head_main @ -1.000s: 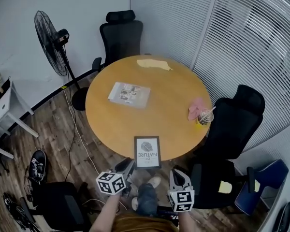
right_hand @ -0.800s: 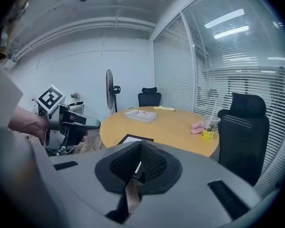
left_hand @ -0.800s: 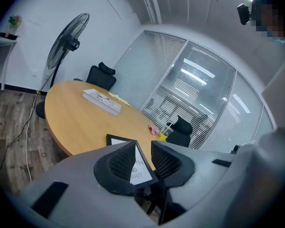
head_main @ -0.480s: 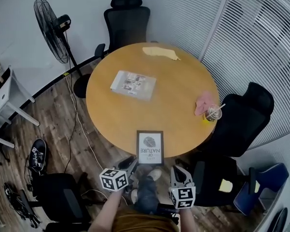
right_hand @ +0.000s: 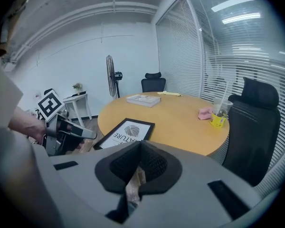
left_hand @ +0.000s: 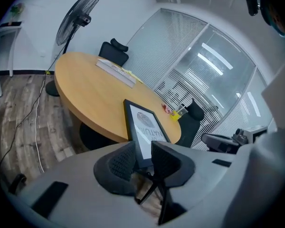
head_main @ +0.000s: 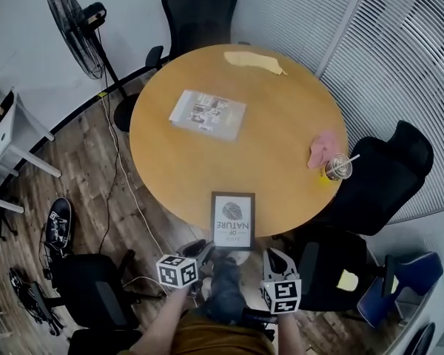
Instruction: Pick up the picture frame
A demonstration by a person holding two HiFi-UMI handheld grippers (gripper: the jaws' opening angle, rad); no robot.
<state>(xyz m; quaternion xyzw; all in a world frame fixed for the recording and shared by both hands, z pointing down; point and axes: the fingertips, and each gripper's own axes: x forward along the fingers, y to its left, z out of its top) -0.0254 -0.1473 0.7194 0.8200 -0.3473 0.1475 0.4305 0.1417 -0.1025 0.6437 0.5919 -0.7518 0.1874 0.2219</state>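
Left jaws: the left gripper [left_hand: 143,150] stands about half apart, its pads pressing on nothing; the near end of the picture frame [left_hand: 145,126] shows in the gap.
Right jaws: the right gripper [right_hand: 139,148] has its pads closed together with nothing between them.
Picture frame: lying flat and face up, just ahead of the left jaws and ahead-left of the right ones; its near end juts past the table [head_main: 170,168] rim toward both grippers.
Farther out: a booklet [head_main: 208,114] well beyond the frame; a cup [head_main: 337,167] far off to the right jaws' right.
Risk, push: if a left pad meets the frame's end face instead of straddling it, the frame would likely slide away across the smooth top.
Risk, tip: pressing down on the overhanging end could lever the frame off the rim to the floor.
Risk, grip: one thin pinch at the end may let the frame swing or slip; the closed right jaws cannot steady it until they open.
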